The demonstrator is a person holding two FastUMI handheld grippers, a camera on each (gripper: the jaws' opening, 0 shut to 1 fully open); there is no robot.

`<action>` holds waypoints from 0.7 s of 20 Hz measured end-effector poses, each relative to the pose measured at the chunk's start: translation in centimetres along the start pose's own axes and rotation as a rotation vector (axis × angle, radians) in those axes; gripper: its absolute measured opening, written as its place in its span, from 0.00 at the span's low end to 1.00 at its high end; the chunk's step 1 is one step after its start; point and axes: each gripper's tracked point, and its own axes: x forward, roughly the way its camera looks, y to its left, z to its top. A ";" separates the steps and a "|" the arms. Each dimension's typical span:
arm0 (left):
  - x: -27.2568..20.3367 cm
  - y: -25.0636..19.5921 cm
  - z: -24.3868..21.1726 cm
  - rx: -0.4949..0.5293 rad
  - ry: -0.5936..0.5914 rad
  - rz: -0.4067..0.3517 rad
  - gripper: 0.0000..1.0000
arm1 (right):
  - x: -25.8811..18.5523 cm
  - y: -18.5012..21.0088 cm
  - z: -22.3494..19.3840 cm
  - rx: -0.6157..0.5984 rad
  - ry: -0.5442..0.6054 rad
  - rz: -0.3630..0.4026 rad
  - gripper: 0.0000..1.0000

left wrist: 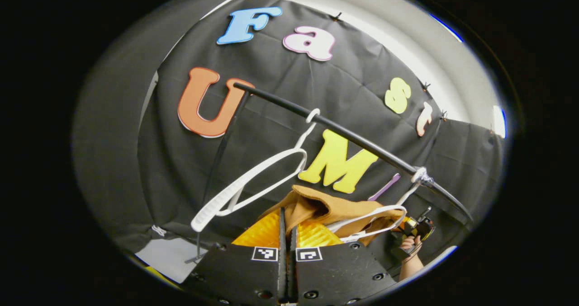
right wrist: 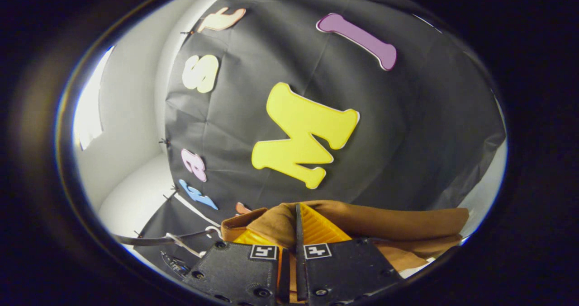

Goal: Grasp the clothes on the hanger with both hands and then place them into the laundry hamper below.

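Note:
A brown garment (left wrist: 325, 206) is bunched at the tips of my left gripper (left wrist: 287, 213), whose fingers are pressed together on a fold of it. Part of the cloth still drapes over a white hanger (left wrist: 375, 215) hooked on the black rail (left wrist: 353, 138). In the right gripper view the same brown garment (right wrist: 389, 227) stretches to the right, and my right gripper (right wrist: 296, 211) is shut on its edge. Farther off in the left gripper view, a hand holds the right gripper (left wrist: 416, 231) at the garment's far end.
An empty white hanger (left wrist: 249, 184) swings tilted on the rail, left of the garment. A thin black upright (left wrist: 221, 152) of the rack stands at the rail's left end. The rail (right wrist: 149, 240) and a hanger hook (right wrist: 212, 229) show low left in the right gripper view.

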 end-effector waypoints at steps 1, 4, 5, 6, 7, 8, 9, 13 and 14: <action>0.1 0.7 -0.1 -0.015 0.012 0.005 0.00 | 0.3 -0.1 -0.6 0.010 0.017 0.003 0.08; 0.3 2.0 -1.6 -0.048 0.046 -0.009 0.00 | 1.3 -1.8 -1.7 0.046 0.038 -0.013 0.09; 0.4 2.4 -2.3 -0.049 0.062 -0.004 0.00 | 1.4 -2.5 -1.9 0.058 0.042 -0.024 0.08; 0.6 2.5 -3.0 -0.045 0.076 -0.008 0.05 | 1.6 -3.3 -2.3 0.065 0.051 -0.037 0.08; 0.6 2.8 -3.7 -0.034 0.088 -0.005 0.01 | 1.6 -4.1 -2.6 0.072 0.055 -0.048 0.08; 0.6 3.2 -4.2 -0.027 0.097 -0.009 0.00 | 1.6 -4.9 -3.0 0.078 0.059 -0.061 0.08; 0.7 3.4 -4.8 -0.023 0.108 -0.007 0.01 | 1.5 -5.6 -3.1 0.087 0.061 -0.073 0.08; 0.8 4.5 -7.0 -0.008 0.143 0.012 0.05 | 1.2 -8.8 -5.0 0.111 0.085 -0.129 0.08; 0.8 4.8 -7.7 -0.009 0.154 0.019 0.01 | 1.0 -9.5 -5.3 0.109 0.091 -0.144 0.08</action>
